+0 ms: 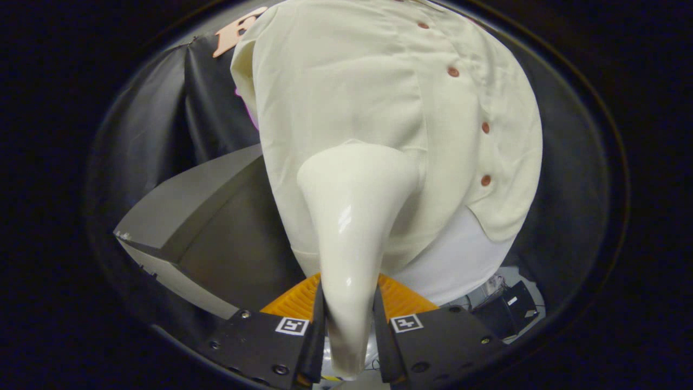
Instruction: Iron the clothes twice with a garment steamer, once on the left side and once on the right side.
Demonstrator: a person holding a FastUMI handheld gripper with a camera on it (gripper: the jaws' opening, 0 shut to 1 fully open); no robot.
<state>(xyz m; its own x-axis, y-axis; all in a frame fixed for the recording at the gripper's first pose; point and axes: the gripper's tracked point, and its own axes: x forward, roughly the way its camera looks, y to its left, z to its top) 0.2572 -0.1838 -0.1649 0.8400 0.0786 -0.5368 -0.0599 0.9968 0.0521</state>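
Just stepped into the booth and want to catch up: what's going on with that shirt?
The hand-held gripper is shut on a glossy cream garment steamer, both fingers pressing its handle. The steamer's wide head rests against a cream button-up shirt hanging just ahead, on the panel to the side of the row of reddish buttons. A white layer shows below the shirt's hem. A grey box-like object sits beside the shirt.

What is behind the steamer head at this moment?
The cream shirt hangs right behind the steamer, which the gripper holds between both fingers. The steamer's head covers the cloth it faces, so contact cannot be seen.
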